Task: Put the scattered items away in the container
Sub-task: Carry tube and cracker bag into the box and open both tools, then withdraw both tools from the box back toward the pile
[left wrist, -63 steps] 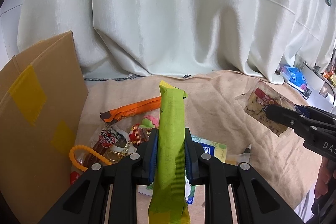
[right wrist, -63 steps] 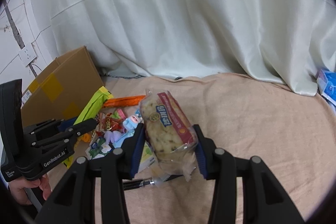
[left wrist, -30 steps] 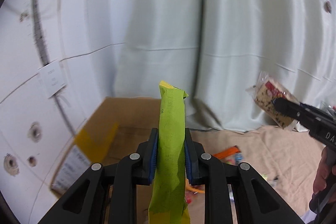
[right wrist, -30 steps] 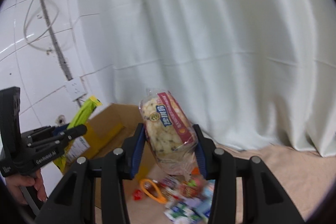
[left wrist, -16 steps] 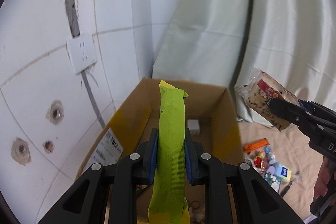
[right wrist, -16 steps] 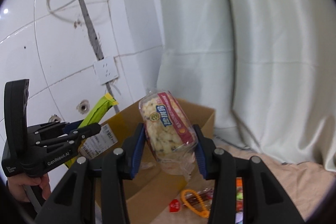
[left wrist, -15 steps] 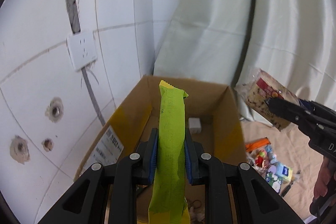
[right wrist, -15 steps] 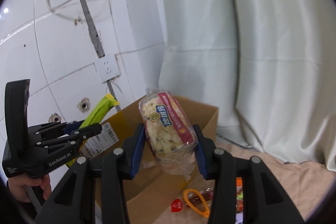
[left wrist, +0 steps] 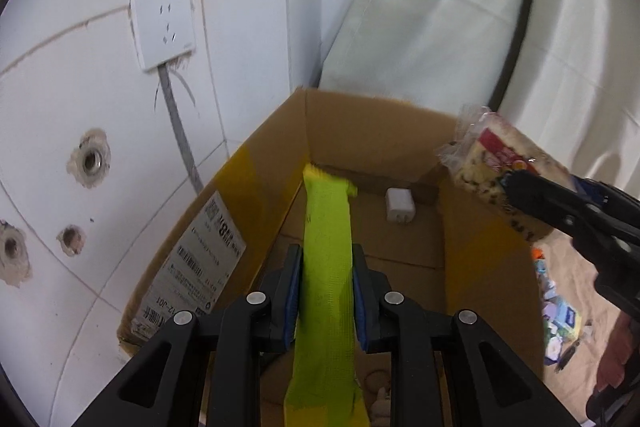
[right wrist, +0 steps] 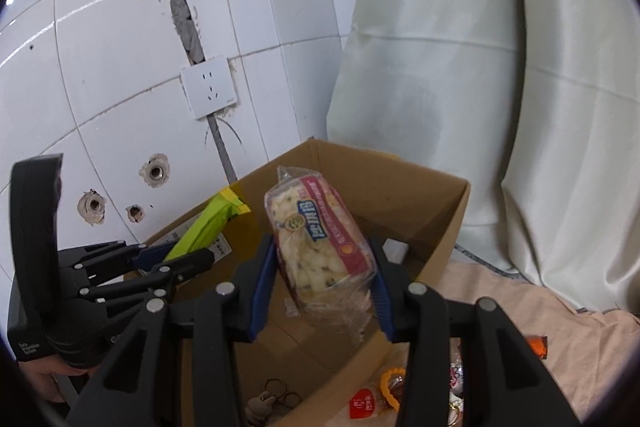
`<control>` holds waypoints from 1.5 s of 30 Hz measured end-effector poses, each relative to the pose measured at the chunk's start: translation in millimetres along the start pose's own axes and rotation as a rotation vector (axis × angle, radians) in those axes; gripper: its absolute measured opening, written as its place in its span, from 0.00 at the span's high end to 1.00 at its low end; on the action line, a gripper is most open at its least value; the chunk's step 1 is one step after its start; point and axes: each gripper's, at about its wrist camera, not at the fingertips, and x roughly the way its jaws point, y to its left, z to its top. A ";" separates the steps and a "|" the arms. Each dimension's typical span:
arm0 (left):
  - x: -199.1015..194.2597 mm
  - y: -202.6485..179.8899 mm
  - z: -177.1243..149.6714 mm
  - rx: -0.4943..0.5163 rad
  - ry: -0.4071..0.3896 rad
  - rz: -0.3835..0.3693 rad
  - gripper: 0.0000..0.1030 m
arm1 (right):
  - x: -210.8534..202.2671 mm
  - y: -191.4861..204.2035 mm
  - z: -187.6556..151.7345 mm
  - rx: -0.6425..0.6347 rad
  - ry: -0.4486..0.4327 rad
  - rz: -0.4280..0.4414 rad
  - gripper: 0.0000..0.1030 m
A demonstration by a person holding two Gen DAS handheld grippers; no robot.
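An open cardboard box (left wrist: 380,131) stands against the tiled wall. My left gripper (left wrist: 326,259) hangs over it, its jaws opening around an upright lime-green packet (left wrist: 328,267) that still sits between the pads and looks blurred. The right wrist view shows that left gripper (right wrist: 192,255) at the box's left wall (right wrist: 400,179). My right gripper (right wrist: 320,247) is shut on a clear snack bag with a red label (right wrist: 320,243), above the box's right side. In the left wrist view the bag (left wrist: 492,163) juts in from the right. A white charger (left wrist: 399,205) lies in the box.
A wall socket (left wrist: 162,27) and a white curtain (right wrist: 480,67) stand behind the box. Key rings and a small plush (right wrist: 280,397) lie on the box floor. Scattered small items (left wrist: 560,315) and an orange ring (right wrist: 390,387) rest on the beige cloth to the right.
Both grippers have swung from the cloth to above the box and sunk toward it. The green packet sits a little lower in the left jaws than before.
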 end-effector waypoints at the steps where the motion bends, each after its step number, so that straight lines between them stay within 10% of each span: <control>1: 2.8 2.5 -1.4 -0.009 0.011 0.011 0.70 | 2.2 1.3 -0.9 -0.003 0.004 0.003 0.53; 2: 4.7 3.7 -2.4 -0.011 0.020 0.022 0.63 | 3.9 2.0 -1.8 -0.006 0.009 0.003 0.53; 4: 5.9 5.1 -5.0 -0.009 0.021 0.037 0.11 | 6.6 3.5 -3.8 -0.020 0.008 0.004 0.53; 6: 4.8 7.6 -5.9 -0.012 0.001 0.031 0.00 | 9.5 5.0 -4.2 -0.027 0.009 0.006 0.53; 21: -1.8 17.0 -11.5 -0.023 0.009 0.057 0.00 | 32.3 12.2 -4.8 -0.029 0.038 0.003 0.49; 24: -5.7 16.9 -12.6 -0.021 0.004 0.055 0.00 | 28.0 16.0 -3.1 -0.058 0.007 -0.014 0.13; 29: -11.0 14.3 -10.7 -0.024 -0.003 0.053 0.00 | 12.0 4.8 2.9 0.009 -0.036 -0.024 0.00; 45: -72.1 -98.5 37.1 0.097 -0.147 -0.083 0.00 | -75.3 -93.3 10.3 0.139 -0.038 -0.323 0.00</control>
